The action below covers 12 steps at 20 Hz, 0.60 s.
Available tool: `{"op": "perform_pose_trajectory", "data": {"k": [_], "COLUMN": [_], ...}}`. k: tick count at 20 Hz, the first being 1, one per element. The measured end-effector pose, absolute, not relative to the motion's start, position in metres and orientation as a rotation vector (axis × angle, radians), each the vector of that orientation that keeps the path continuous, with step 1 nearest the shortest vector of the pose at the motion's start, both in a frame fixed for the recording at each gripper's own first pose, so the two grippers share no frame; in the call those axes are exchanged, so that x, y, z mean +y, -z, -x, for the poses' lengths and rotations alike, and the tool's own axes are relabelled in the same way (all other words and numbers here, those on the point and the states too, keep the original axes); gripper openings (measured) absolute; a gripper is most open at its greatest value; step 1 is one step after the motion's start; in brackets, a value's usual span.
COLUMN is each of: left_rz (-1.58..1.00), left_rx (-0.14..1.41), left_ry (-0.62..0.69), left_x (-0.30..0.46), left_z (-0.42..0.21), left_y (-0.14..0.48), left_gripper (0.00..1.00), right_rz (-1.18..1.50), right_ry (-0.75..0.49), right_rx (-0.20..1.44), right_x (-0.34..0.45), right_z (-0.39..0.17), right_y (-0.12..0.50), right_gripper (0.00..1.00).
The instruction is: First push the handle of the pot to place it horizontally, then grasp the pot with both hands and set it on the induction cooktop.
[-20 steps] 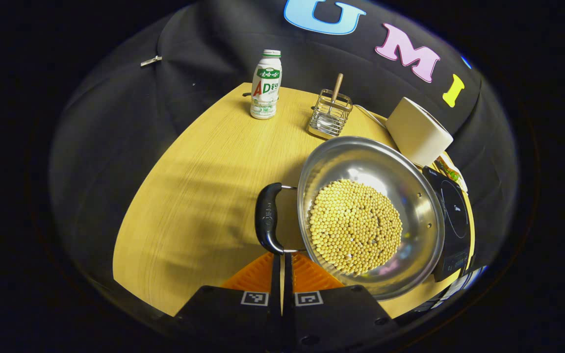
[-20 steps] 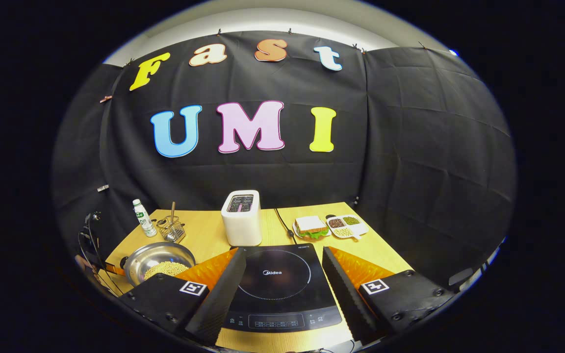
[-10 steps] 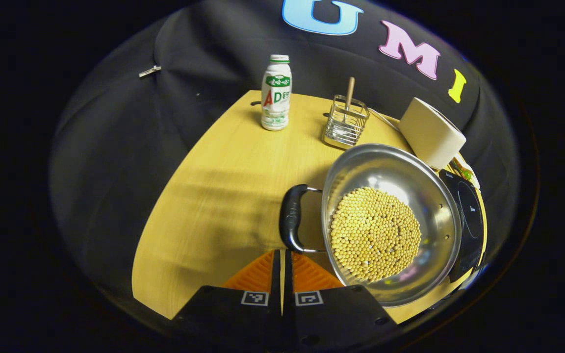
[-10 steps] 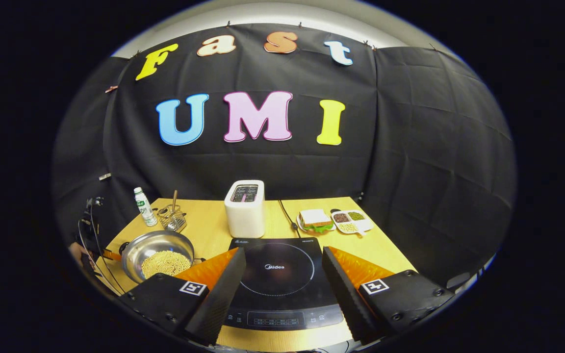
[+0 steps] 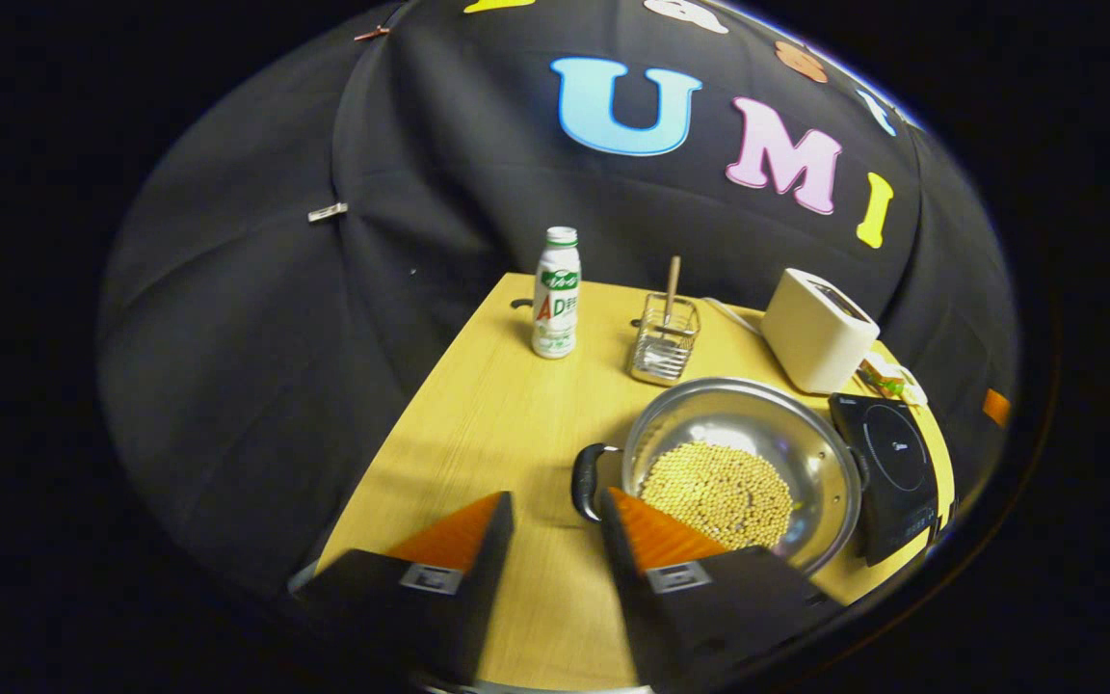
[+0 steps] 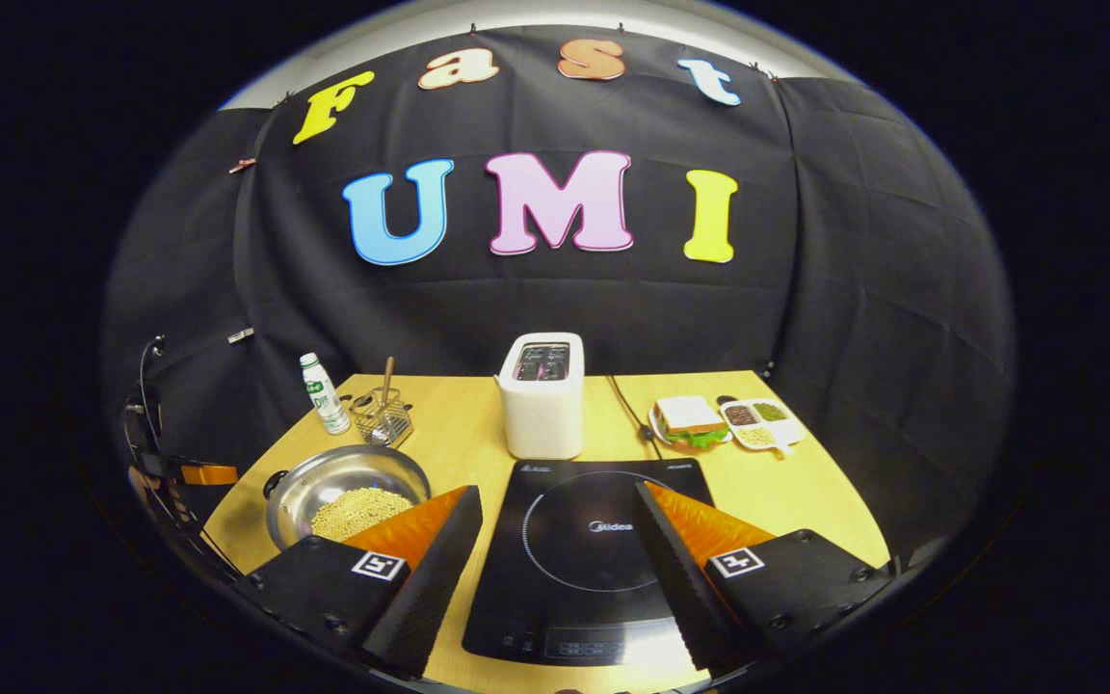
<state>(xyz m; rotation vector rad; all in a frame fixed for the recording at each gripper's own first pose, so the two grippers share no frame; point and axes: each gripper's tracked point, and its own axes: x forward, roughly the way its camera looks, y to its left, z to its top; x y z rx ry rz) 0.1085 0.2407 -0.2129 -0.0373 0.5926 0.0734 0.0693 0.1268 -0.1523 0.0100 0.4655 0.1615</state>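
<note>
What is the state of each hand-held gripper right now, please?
Left hand-held gripper: open, holding nothing, beside the black handle of the steel pot.
Right hand-held gripper: open, holding nothing.

Left gripper [image 5: 555,506]: two wedge-shaped fingers are mounted on black, angular carriage blocks. A small square black-and-white marker is fixed on top of each block, just behind the finger. The inner finger faces are seen as flat, tapering plates.

Right gripper [image 6: 558,540]: the same build is seen, with two black blocks, each bearing a square black-and-white marker. Round screw heads are set near the outer corners of the blocks. The inner faces of the fingers [image 6: 439,569] are finely ribbed along their length, and a saw-tooth edge is formed.
</note>
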Motion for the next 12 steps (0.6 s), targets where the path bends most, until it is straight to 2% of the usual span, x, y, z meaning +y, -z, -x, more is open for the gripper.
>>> {"op": "perform_pose_trajectory", "data": {"k": [2,3,7,8,12], "left_rz": [0.073,0.095,0.141,0.144,0.153], "left_rx": [0.582,0.585,0.609,0.623,0.65], "left_ry": [-0.042,-0.037,0.012,0.023,0.065], "left_x": [0.232,0.23,0.227,0.227,0.226], "left_z": [-0.113,-0.118,-0.137,-0.141,-0.161], "left_y": [0.215,0.218,0.238,0.244,0.262], "left_gripper": [0.98,0.95,0.96,0.94,0.95], "right_rz": [-0.021,-0.02,-0.016,-0.019,-0.062], "right_ry": [-0.198,-0.216,-0.277,-0.281,-0.271], "right_rx": [0.491,0.504,0.592,0.619,0.72], "right_x": [0.149,0.16,0.202,0.21,0.237], "right_z": [-0.075,-0.077,-0.083,-0.083,-0.09], "right_y": [0.163,0.169,0.211,0.222,0.266], "right_gripper": [0.98,0.98,0.99,0.99,0.99]}}
